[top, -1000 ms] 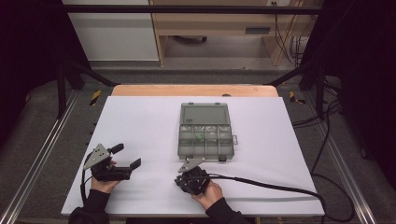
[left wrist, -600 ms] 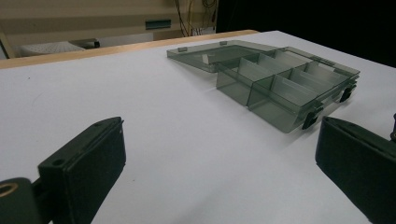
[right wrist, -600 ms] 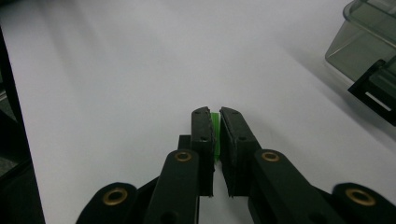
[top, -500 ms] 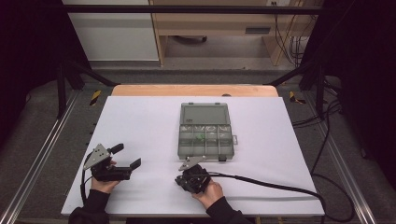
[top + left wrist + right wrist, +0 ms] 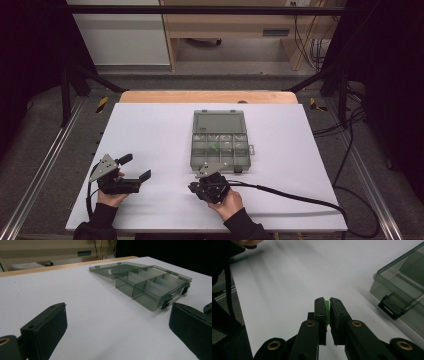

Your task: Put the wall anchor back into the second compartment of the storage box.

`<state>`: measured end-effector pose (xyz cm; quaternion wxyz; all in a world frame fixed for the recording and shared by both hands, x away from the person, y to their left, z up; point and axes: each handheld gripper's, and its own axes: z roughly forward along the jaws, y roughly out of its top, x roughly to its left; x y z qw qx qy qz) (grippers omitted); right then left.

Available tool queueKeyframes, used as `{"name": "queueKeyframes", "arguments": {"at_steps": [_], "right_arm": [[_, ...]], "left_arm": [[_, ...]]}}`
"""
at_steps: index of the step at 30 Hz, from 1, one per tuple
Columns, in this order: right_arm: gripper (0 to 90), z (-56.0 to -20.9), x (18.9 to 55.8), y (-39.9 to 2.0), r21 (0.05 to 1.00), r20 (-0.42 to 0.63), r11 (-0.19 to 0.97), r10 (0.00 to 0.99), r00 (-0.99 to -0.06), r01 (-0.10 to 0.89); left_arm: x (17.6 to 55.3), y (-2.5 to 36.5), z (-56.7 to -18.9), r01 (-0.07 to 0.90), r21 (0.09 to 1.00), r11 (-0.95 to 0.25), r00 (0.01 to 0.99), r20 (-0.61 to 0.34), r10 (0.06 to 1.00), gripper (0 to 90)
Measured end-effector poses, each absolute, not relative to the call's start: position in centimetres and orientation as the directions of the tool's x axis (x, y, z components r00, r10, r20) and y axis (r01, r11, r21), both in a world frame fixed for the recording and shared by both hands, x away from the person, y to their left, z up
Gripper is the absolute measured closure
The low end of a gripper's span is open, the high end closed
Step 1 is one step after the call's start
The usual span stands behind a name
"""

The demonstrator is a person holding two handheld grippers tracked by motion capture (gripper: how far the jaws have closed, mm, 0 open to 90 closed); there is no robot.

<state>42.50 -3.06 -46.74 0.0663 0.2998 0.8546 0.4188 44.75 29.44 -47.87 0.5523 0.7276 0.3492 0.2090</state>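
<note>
The landmark is the organizer box [image 5: 219,140], a smoky grey translucent plastic case lying open on the white desk [image 5: 150,130], slightly toward the far side of the desk's centre. Its lid [image 5: 218,122] lies flat on the desk on the far side of the tray, joined along the hinge edge. The tray is split by dividers into several compartments; in the high view a small green item [image 5: 214,147] shows in one of the compartments in the row next to the lid. Black latches [image 5: 166,302] sit on the tray's near wall.

The right gripper [image 5: 210,185] rests on the desk just in front of the box's near wall, close to it but apart, held by the right hand [image 5: 229,201]. In the right gripper view its jaws stand nearly closed, pinching a thin green piece [image 5: 327,312] between the pads. The box's corner and one latch appear at the right of that view. A black cable [image 5: 300,197] trails from this gripper across the desk to the right of the box.

The left gripper [image 5: 135,167] sits well to the left of the box, near the desk's front edge, held by the left hand [image 5: 111,195]. Its jaws are spread wide, with nothing between them.
</note>
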Motion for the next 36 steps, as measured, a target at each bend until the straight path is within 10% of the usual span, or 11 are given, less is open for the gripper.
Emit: {"name": "queueKeyframes", "arguments": {"at_steps": [36], "right_arm": [[84.8,-39.6,47.5,-8.0,0.867,0.079,0.305,0.695,-0.715,0.393]], "left_arm": [[44.8,29.5,-47.9,0.276,0.951,-0.142,0.668,-0.084,0.739,1.0]]}}
